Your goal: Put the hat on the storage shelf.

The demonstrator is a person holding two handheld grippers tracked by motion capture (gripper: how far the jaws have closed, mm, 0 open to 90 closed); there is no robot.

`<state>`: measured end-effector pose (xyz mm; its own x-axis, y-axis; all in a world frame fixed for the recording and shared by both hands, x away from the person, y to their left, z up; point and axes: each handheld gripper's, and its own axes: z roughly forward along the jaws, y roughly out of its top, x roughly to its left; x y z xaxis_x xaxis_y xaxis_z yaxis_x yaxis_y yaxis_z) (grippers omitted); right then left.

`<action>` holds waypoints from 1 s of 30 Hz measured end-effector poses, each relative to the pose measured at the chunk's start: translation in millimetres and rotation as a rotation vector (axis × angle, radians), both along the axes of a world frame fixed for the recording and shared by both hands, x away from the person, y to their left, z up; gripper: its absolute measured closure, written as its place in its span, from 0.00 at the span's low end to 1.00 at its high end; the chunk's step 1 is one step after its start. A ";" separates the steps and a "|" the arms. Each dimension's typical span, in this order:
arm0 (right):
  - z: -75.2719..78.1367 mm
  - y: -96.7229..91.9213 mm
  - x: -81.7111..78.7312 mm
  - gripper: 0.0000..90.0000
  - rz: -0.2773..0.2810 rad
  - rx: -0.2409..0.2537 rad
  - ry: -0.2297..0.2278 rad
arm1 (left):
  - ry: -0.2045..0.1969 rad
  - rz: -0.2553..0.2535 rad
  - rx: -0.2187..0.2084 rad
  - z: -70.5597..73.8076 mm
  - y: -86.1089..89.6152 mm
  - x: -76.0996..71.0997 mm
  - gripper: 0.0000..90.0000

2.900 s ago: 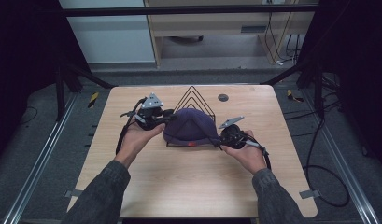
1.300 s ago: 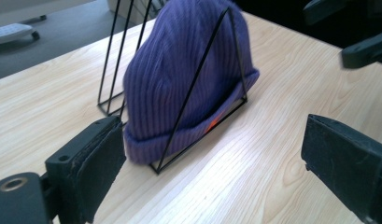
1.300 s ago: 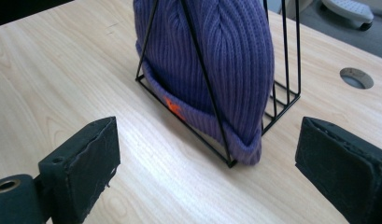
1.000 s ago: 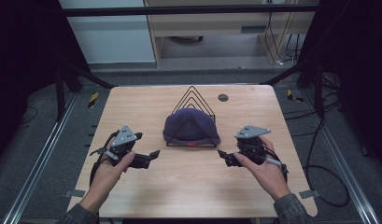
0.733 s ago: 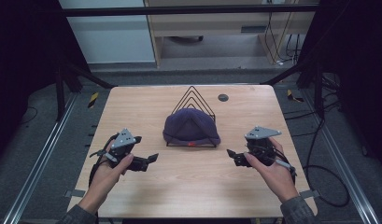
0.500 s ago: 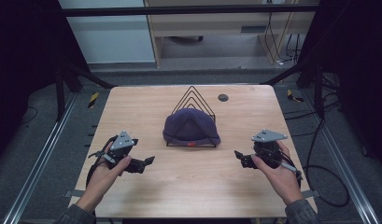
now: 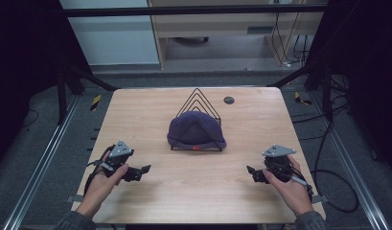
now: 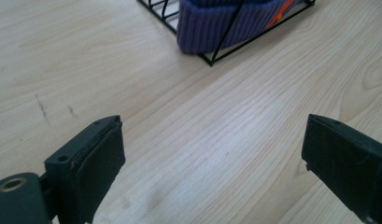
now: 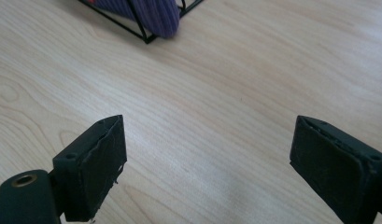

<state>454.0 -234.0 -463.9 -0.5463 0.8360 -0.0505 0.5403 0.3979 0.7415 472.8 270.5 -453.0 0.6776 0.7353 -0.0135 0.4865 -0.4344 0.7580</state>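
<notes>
While the purple hat sits draped over the black wire rack at the middle of the wooden table, both grippers are held well apart from it. Left gripper lies near-left of the hat, jaws spread wide, holding nothing. Right gripper lies near-right of the hat, jaws likewise spread and empty. A small dark disc rests beyond the hat, to its right.

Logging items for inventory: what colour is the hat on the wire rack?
Dark purple-blue ribbed knit hat with a small orange-red tag; clearest in the left gripper view.
</notes>
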 end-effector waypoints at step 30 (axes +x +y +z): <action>-46.6 -4.5 10.9 0.05 -0.067 0.021 0.062 | 0.133 0.049 0.158 -45.1 2.8 6.4 0.01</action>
<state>464.8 -238.6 -510.5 -0.4906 0.8714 -0.0005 0.6102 0.3440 0.7136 479.2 273.3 -498.1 0.6407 0.7676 0.0170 0.6016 -0.5157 0.6100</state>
